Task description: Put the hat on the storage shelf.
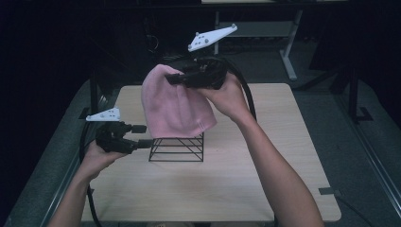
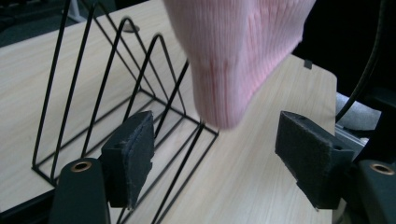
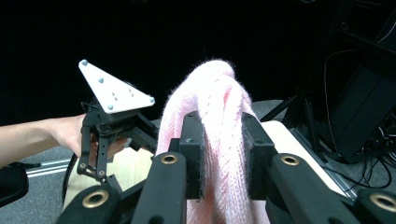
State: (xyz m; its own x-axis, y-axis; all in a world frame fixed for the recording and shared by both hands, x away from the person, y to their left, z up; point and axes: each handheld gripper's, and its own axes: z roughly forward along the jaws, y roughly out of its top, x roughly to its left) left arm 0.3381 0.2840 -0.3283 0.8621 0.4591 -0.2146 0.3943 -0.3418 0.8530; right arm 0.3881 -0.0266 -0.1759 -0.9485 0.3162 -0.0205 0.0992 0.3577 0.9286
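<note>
A pink knitted hat (image 1: pixel 174 104) hangs in the air above the table, its lower edge just over a black wire rack (image 1: pixel 177 149). My right gripper (image 1: pixel 174 79) is shut on the hat's top, and in the right gripper view both pads pinch the bunched pink knit (image 3: pixel 223 140). My left gripper (image 1: pixel 143 135) is open at the rack's left end, a little above the table. In the left gripper view its pads (image 2: pixel 133 154) stand wide apart, with the hat's ribbed rim (image 2: pixel 229 79) hanging ahead of them and the wire rack (image 2: pixel 116 93) to the left.
The light wooden table (image 1: pixel 265 189) has bare surface to the right of and in front of the rack. A desk frame (image 1: pixel 288 52) stands on the dark floor behind the table. In the right gripper view the left gripper (image 3: pixel 105 140) shows farther off with its grey plate.
</note>
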